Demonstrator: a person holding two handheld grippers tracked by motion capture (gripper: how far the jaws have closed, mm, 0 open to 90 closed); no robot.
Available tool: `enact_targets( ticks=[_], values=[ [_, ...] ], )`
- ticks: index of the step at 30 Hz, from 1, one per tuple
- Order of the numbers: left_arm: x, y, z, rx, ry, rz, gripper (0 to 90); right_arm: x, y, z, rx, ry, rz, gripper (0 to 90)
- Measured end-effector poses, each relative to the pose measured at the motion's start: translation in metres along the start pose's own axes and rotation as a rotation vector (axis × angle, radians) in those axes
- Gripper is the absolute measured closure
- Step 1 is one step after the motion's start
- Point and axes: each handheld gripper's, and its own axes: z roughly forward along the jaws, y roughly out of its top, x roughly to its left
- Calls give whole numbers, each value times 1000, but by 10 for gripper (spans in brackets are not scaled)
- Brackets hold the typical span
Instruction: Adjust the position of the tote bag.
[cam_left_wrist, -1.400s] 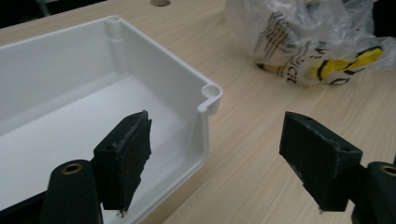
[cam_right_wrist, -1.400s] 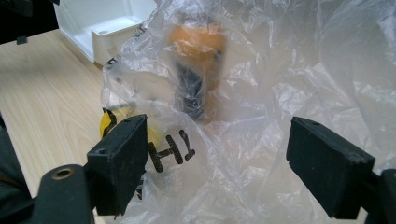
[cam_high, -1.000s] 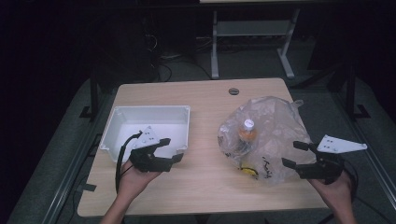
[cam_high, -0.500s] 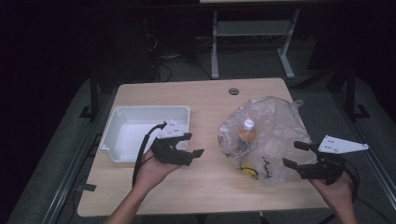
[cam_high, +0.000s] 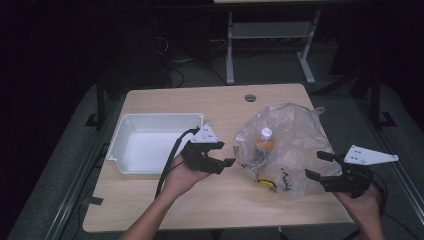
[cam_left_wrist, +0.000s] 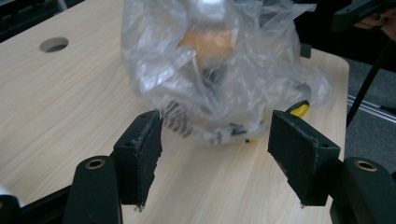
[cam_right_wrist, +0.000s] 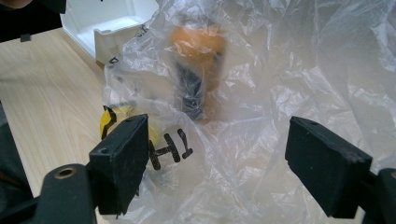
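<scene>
The wooden tabletop carries 2 things: a white bin on its left half and a crumpled clear plastic bag on its right half, well apart from the bin. The bag stands as a loose heap, and through the film an orange bottle with a white cap shows upright near the bag's left side, with something yellow low at the near edge.

The bag lies between the 2 pairs of tongs. The left tongs sit just beside the bag's left flank, pointing rightward at it; their jaws have just been closing a little yet stand apart, and in the left gripper view the bag lies ahead of the pads with bare wood between, so nothing is gripped. The right tongs are at the bag's near right corner, jaws apart, with film bulging between the pads but not pinched.

By my reading the right tongs are nearer, already in the plastic, and the left must travel on rightward to meet it.
</scene>
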Motion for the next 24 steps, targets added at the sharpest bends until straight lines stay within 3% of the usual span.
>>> enact_targets(
  ticks=[11,24],
  values=[
    [-6,19,23,6,-40,28,349,1,2,0,0,-12,-9,213],
    [-8,29,46,52,-42,47,362,-1,3,-1,7,-22,-15,213]
  ],
)
